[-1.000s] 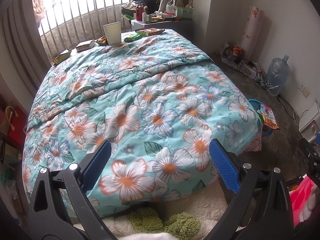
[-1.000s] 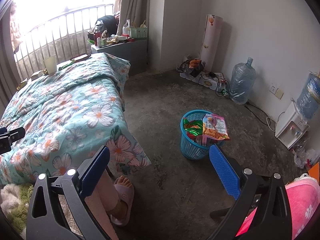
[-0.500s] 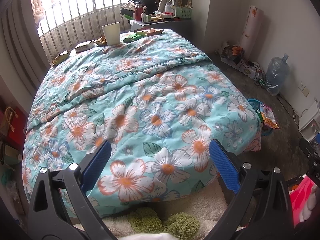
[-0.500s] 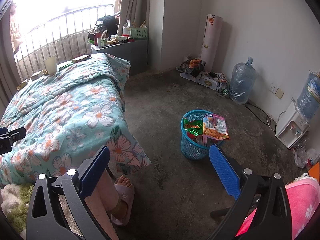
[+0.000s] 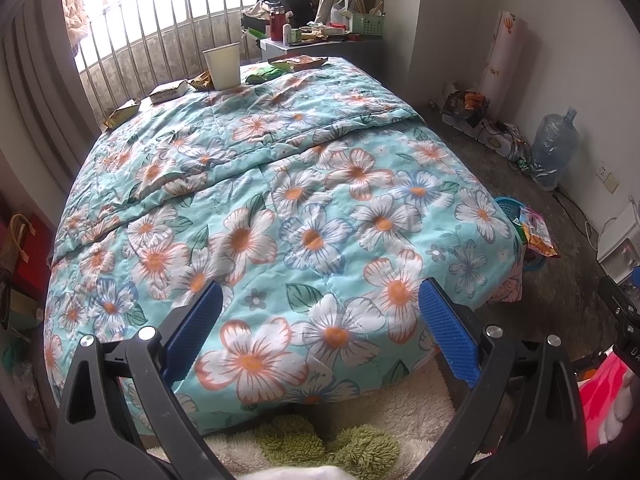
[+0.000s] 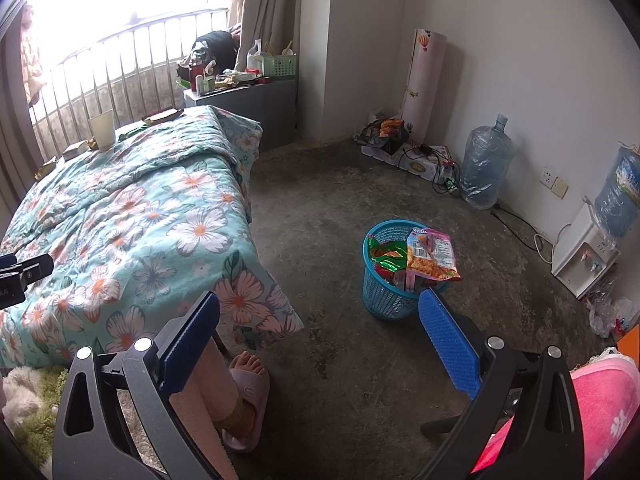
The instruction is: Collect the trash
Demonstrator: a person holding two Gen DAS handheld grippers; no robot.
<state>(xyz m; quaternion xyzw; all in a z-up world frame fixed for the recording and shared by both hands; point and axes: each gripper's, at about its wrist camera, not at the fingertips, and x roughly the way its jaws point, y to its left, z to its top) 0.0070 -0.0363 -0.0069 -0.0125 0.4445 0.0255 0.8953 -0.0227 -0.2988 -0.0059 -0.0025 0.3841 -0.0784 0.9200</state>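
While both grippers hang empty at the foot of the bed point(image 5: 304, 216), nothing is yet in hand: the left gripper point(image 5: 316, 320) has its blue pads spread wide over the floral quilt, and the right gripper point(image 6: 320, 324) is equally wide apart above the bare floor.

What remains to collect lies at the far end of the bed, against the railing. A paper cup point(image 5: 222, 65) stands upright there, with a small wrapper point(image 5: 201, 80) touching its base on one side and a green packet point(image 5: 262, 75) just beside it on the other. A flat box point(image 5: 169, 91) and another yellowish packet point(image 5: 122, 113) lie further along that edge, and one more wrapper point(image 5: 298, 63) sits near the corner. Whether the cup holds anything cannot be told from here.

The blue basket point(image 6: 394, 272) stands on the floor near the bed's corner, already stuffed, with a snack bag point(image 6: 434, 254) draped over its rim.

To do the next step well, I would carry the left gripper across the quilt to the cup, close on its wall lightly so it does not crush, and keep it upright in case of liquid. Flat wrappers want a low, pinching approach at an edge.
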